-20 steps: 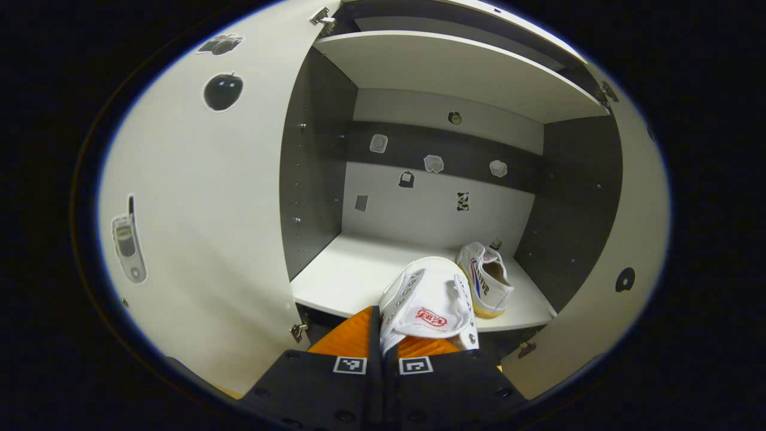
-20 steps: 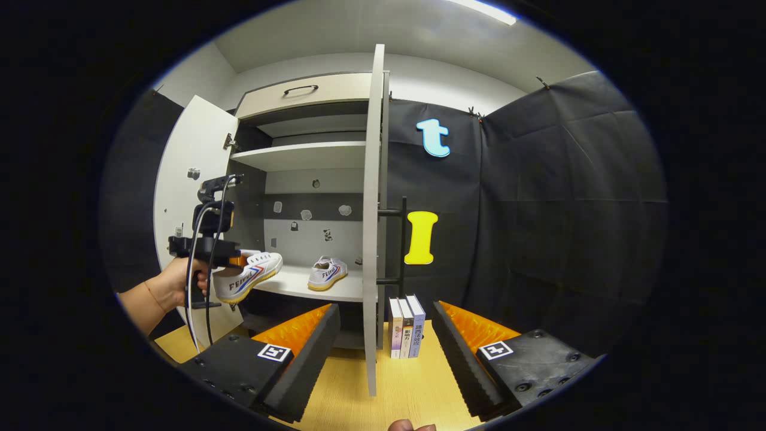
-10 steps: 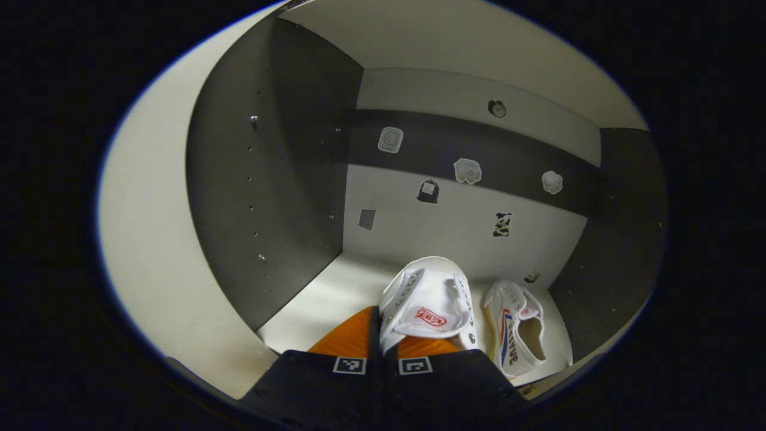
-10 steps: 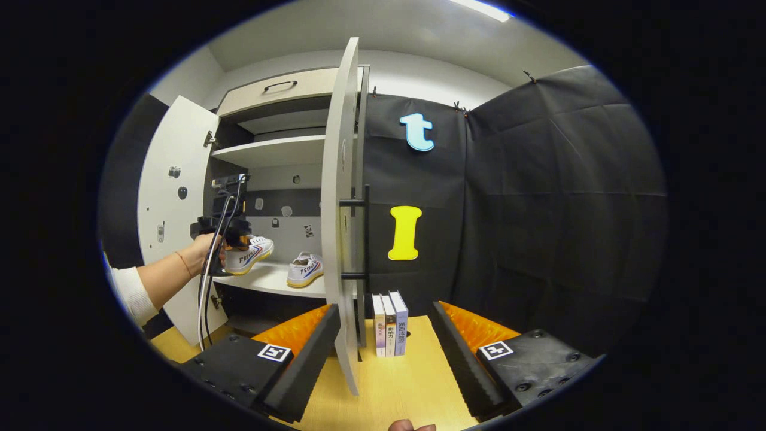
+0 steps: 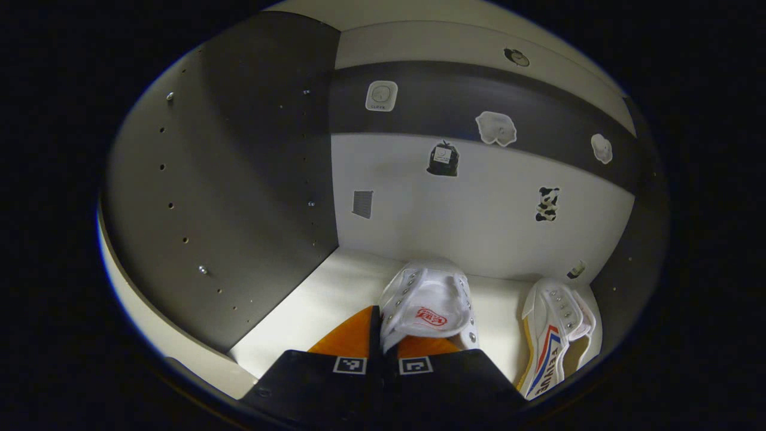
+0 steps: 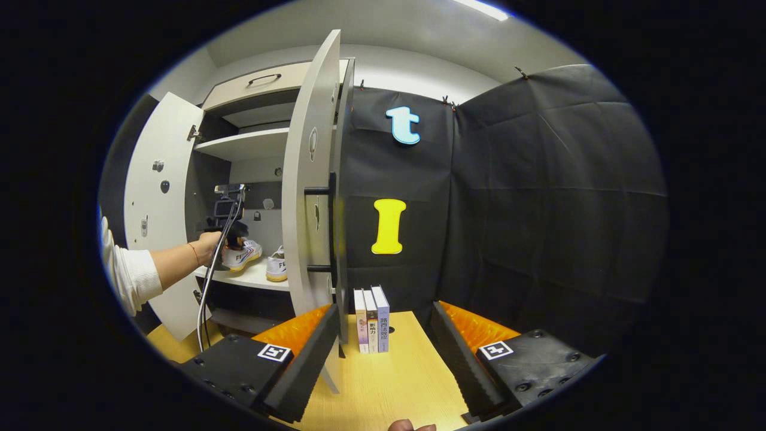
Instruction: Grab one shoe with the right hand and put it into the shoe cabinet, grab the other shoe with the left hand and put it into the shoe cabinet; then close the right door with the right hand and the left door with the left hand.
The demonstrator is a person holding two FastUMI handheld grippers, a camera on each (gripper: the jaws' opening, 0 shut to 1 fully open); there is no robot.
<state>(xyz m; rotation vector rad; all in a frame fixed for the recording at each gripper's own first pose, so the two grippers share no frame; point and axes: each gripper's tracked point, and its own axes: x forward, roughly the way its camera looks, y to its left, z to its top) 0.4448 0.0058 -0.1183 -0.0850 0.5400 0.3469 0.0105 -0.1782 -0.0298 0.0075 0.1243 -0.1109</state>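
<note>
Left gripper is clamped on a white shoe inside the shoe cabinet, beside the other shoe. Right gripper sits wide open outside the cabinet, holding nothing.

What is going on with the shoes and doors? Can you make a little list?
held shoe: held shoe pinched in left hand-held gripper, over the shelf
other shoe: other shoe lies on the shelf, to the right
right hand-held gripper: right hand-held gripper open, holding nothing, above the table
right door: right door open
left door: left door open
books: books stand upright on the table
</note>
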